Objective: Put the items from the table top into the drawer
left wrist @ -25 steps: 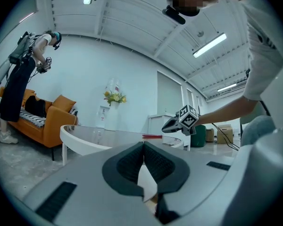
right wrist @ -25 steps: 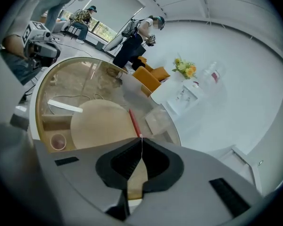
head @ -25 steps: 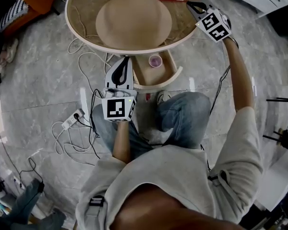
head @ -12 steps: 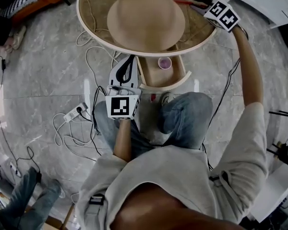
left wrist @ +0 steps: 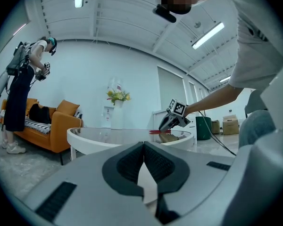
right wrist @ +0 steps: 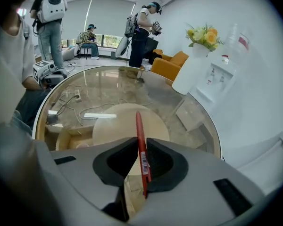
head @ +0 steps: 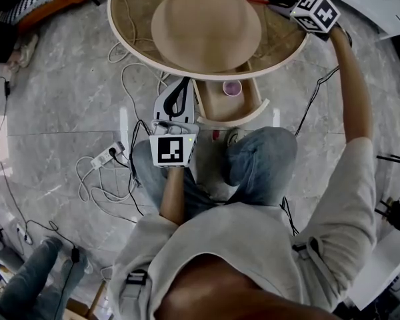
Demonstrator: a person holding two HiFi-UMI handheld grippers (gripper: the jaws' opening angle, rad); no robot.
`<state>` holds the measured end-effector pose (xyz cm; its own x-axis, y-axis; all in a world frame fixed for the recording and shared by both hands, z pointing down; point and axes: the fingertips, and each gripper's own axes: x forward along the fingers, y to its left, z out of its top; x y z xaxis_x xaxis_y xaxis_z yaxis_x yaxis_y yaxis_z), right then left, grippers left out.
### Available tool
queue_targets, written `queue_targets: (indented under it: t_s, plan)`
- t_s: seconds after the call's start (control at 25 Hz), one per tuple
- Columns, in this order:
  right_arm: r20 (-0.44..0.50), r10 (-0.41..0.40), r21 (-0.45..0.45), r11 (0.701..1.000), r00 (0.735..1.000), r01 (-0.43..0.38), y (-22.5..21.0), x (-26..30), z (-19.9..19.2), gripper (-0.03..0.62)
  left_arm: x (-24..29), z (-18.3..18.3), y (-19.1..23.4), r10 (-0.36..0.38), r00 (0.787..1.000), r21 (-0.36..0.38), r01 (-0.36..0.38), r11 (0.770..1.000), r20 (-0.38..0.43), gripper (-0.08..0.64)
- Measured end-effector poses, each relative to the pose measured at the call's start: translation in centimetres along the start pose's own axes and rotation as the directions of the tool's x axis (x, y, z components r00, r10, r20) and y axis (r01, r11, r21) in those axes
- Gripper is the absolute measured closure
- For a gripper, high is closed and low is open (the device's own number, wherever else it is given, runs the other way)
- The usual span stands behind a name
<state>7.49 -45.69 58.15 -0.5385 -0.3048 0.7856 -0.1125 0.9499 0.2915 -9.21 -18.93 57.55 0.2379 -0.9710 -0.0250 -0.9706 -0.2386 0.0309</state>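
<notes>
Head view: one red pen (head: 257, 0), one pink cup (head: 232, 88), one open drawer (head: 235, 121).

- A large open lounge in an office-like building, apparently in use for recording sessions.
- An orange sofa (left wrist: 61, 126) with cushions stands against the wall at the left of the left gripper view.
- A round glass table (left wrist: 92, 145) has a tall white vase of flowers (left wrist: 117, 114) behind it.
- Long strip lights (left wrist: 207, 36) run across a high, ribbed white ceiling.
- The floor (head: 60, 112) is polished grey stone-look tile, strewn with cables (head: 100, 192) and a power strip (head: 105, 156).
- Wide windows with blinds (right wrist: 108, 13) fill the far wall.
- Several people wearing backpacks (right wrist: 52, 27) stand about.
- Cardboard boxes (left wrist: 230, 125) and a green bin (left wrist: 203, 127) sit at the right.
</notes>
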Motion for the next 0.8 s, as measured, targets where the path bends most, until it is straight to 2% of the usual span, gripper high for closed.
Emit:
queue_targets:
  t_s: [0.28, 0.52, 0.8]
  plan:
    - [0.000, -0.073, -0.046, 0.996, 0.997, 0.073, 0.4, -0.4, 0.1, 0.525, -0.5, 0.7, -0.5, -0.016, 1.000, 0.017, 0.015, 1.000, 0.014, 0.543]
    - [0.024, -0.139, -0.027, 0.990, 0.990, 0.140, 1.1, -1.7, 0.0, 0.525, -1.1, 0.9, -0.7, -0.027, 0.999, 0.006, 0.027, 1.000, 0.021, 0.543]
    - [0.030, -0.240, 0.017, 0.971, 0.970, 0.239, 1.4, -6.7, -1.6, 0.525, -0.9, 1.0, -2.7, -0.087, 0.996, -0.010, 0.087, 0.996, 0.034, 0.543]
